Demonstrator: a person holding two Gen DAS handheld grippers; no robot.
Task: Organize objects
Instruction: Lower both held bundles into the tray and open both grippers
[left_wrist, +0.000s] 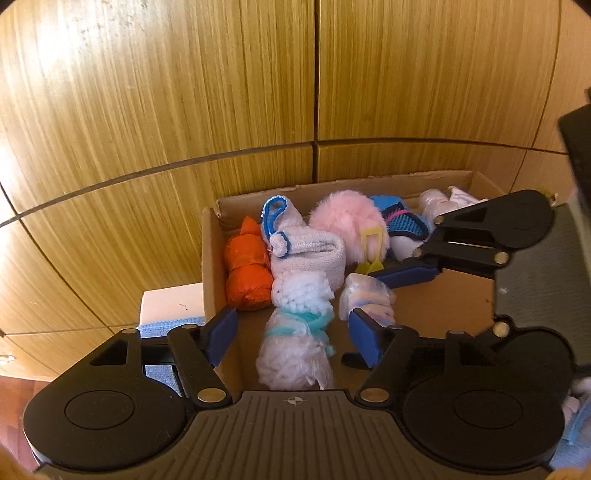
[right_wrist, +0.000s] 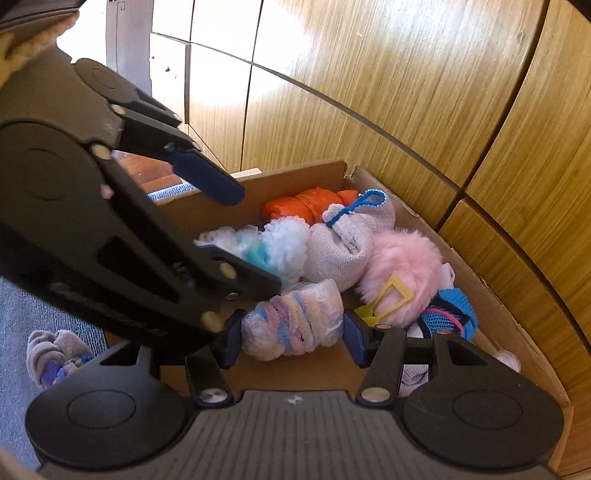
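Observation:
An open cardboard box (left_wrist: 210, 258) holds soft bundles. My left gripper (left_wrist: 291, 319) is open over its near corner. A white fluffy bundle with a teal tie (left_wrist: 295, 347) lies on the box floor between the fingers, with gaps on both sides. My right gripper (right_wrist: 293, 325) is shut on a pastel bundle of hair ties in clear plastic (right_wrist: 295, 321), low inside the box (right_wrist: 295, 177). In the left wrist view that pastel bundle (left_wrist: 365, 299) sits just right of the white one. The left gripper (right_wrist: 255, 240) reaches in from the upper left of the right wrist view.
Further back in the box lie an orange bundle (left_wrist: 245, 277), a grey knit piece with a blue clip (left_wrist: 306, 251), a pink pompom (left_wrist: 347, 221) and a blue mesh item (left_wrist: 400, 221). Wooden cabinet fronts (left_wrist: 221, 92) stand close behind. A grey sock bundle (right_wrist: 55, 354) lies on the carpet outside.

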